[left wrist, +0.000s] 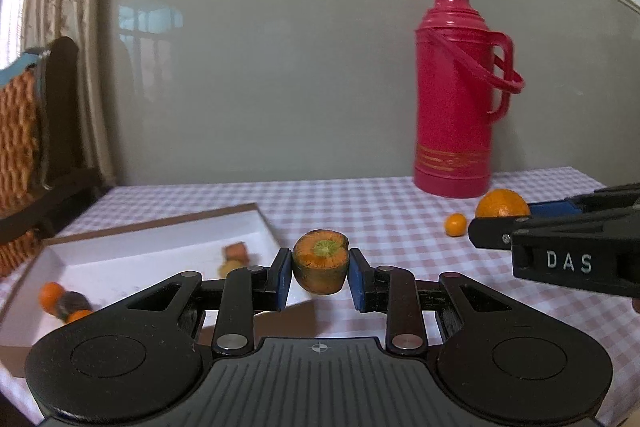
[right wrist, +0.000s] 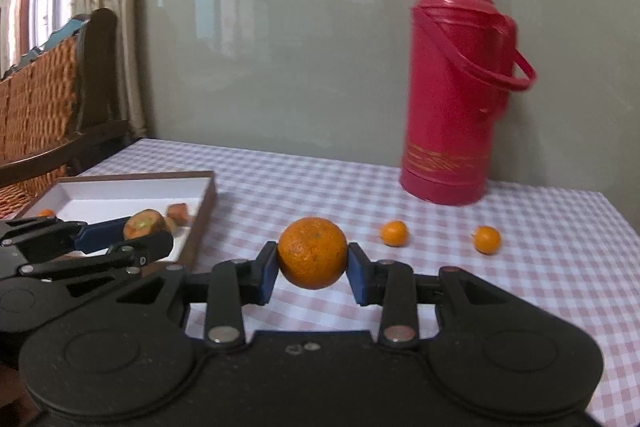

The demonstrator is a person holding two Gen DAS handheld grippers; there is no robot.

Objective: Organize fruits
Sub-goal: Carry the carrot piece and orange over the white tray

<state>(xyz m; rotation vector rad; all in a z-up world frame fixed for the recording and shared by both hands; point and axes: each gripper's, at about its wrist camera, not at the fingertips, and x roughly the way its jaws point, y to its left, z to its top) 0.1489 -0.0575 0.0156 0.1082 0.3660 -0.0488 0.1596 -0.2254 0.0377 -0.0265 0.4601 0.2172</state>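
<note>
The white tray [right wrist: 120, 193] was shown at the left of the desk [right wrist: 540, 287], and both claws were seen to the right of it with their loads raised above the checked cloth. In the right wrist view the tray lay up and to the left of the right claw [right wrist: 312, 269], with the left claw [right wrist: 144, 233] placed between the two. The left hand was therefore judged the nearer to the tray, and its load was seen at the tray's right rim.

The left claw [left wrist: 320, 273] was closed down to a narrow gap on a carrot stub [left wrist: 320, 261]. The stub was pinched at its sides by the blue pads [left wrist: 282, 283], with its cut face and green core turned toward the camera. Its long axis was thus judged to run roughly along the line of the fingers.

The right claw was likewise closed on a mandarin [right wrist: 313, 253], held across its middle and clear of the cloth. In the left wrist view the same fruit [left wrist: 502, 203] was seen at the tip of the right claw [left wrist: 516, 221], at the far right.

Several pieces, orange and darker, already lay in the tray [left wrist: 160, 247], blurred beyond closer naming. Two small oranges [right wrist: 395, 233] [right wrist: 487, 239] remained on the cloth to the right, near a red flask [right wrist: 456, 99]. A leftward carry to the tray was judged the step in hand for both loads.
</note>
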